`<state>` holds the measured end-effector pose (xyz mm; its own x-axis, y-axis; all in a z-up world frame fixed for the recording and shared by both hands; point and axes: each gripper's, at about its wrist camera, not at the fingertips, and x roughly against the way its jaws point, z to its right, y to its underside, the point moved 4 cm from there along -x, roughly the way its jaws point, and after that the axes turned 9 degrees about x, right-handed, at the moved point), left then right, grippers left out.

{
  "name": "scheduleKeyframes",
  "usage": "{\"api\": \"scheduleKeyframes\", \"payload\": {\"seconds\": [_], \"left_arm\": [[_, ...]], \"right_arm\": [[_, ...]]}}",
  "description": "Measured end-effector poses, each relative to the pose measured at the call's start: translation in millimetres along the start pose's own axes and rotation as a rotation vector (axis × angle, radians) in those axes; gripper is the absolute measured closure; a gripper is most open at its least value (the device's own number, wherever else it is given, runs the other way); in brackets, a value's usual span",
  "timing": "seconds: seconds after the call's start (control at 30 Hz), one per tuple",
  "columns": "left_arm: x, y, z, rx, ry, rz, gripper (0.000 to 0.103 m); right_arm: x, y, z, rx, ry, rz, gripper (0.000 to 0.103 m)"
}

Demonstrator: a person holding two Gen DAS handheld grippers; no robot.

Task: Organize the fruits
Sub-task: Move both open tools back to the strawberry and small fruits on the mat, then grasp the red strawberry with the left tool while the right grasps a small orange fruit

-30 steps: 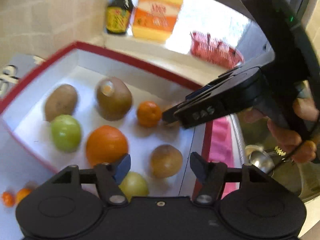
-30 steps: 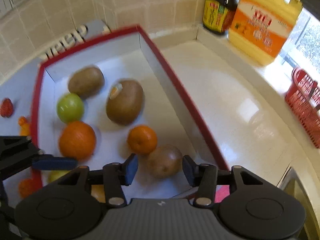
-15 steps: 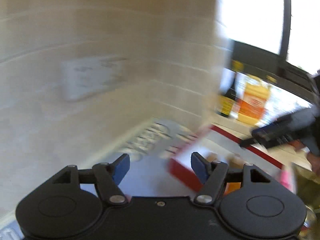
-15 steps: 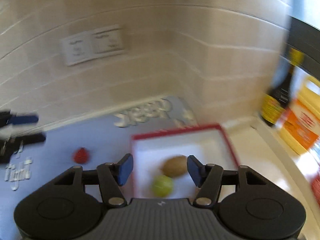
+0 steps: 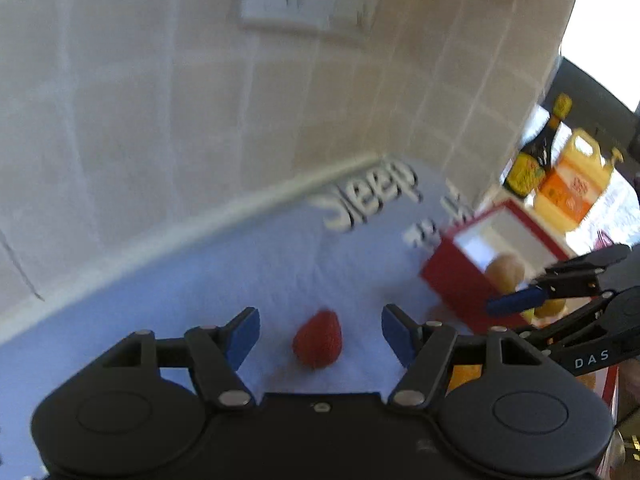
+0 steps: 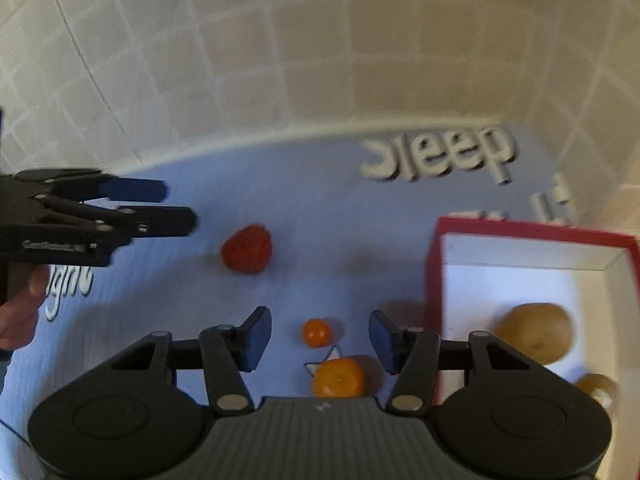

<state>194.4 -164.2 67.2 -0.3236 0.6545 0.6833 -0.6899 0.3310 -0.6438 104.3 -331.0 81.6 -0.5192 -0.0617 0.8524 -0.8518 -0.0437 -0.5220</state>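
1. Strawberry point(image 5: 317, 339): red, plump, lying loose on the blue mat point(image 5: 240, 272); left gripper point(image 5: 320, 330) lined up on it, jaws apart, empty.
2. Two oranges point(image 6: 338, 378) ahead of the right gripper point(image 6: 319, 338), jaws closing, gripping nothing.
3. Box point(image 6: 434, 280), red-rimmed, rightmost, holds sorted fruit.

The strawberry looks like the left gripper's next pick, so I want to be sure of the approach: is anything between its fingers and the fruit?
Nothing visible. The strawberry lies alone on the blue mat, just ahead of the open left gripper; the red box stands off to the right.
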Motion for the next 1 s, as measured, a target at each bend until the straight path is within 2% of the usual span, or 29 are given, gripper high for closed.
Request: {"api": "scheduleKeyframes", "payload": {"seconds": [0.1, 0.27, 0.4, 0.63, 0.8, 0.97, 1.0], "left_arm": [[-17, 10, -6, -0.002, 0.039, -0.048, 0.023], [-40, 17, -7, -0.021, 0.035, -0.077, 0.023], [-52, 18, -8, -0.018, 0.033, -0.095, 0.023], [-67, 20, -4, -0.028, 0.03, -0.11, 0.023], [-70, 22, -1, -0.029, 0.02, -0.11, 0.033], [-70, 23, 2, -0.037, 0.011, -0.111, 0.038], [-70, 23, 2, -0.039, 0.001, -0.108, 0.041]], "right_arm": [[-23, 4, -6, 0.017, -0.027, -0.035, 0.049], [-43, 6, -9, 0.022, -0.043, -0.069, 0.049], [-57, 7, -10, 0.038, -0.018, -0.095, 0.049], [-70, 13, -8, 0.035, -0.019, -0.109, 0.056], [-73, 14, -8, 0.041, -0.004, -0.104, 0.062], [-72, 17, -9, 0.052, 0.002, -0.097, 0.065], [-72, 18, -9, 0.055, 0.007, -0.095, 0.07]]}}
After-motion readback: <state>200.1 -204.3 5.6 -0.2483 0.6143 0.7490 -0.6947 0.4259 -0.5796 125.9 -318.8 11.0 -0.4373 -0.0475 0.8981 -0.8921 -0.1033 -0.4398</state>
